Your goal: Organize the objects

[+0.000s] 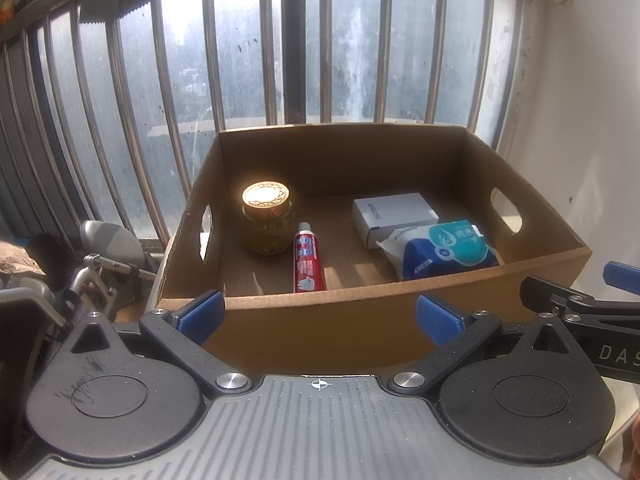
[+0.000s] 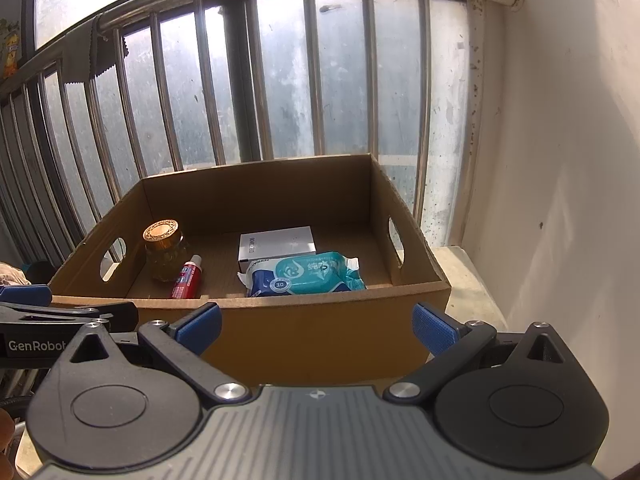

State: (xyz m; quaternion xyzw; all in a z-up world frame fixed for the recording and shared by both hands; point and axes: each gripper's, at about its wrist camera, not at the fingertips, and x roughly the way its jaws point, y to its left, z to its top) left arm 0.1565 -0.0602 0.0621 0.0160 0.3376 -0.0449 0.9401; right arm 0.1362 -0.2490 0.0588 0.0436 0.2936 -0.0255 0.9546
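An open cardboard box (image 1: 320,320) (image 2: 320,332) with handle cut-outs stands in front of both grippers. Inside it, at the left, a glass jar with a gold lid (image 1: 266,216) (image 2: 164,250) stands upright beside a red toothpaste tube (image 1: 308,260) (image 2: 187,278) lying flat. To the right a white carton (image 1: 394,214) (image 2: 278,243) lies behind a blue-and-teal wet-wipes pack (image 1: 448,250) (image 2: 306,276). My left gripper (image 1: 320,316) is open and empty, just short of the box's near wall. Likewise open and empty is my right gripper (image 2: 318,328), before the same wall.
A barred window (image 1: 304,48) (image 2: 280,80) rises right behind the box. A white wall (image 2: 568,160) closes the right side, with a pale ledge (image 2: 472,280) under the box. Metal-framed equipment (image 1: 104,272) crowds the lower left. The other gripper shows at the frame edge (image 1: 588,312) (image 2: 52,320).
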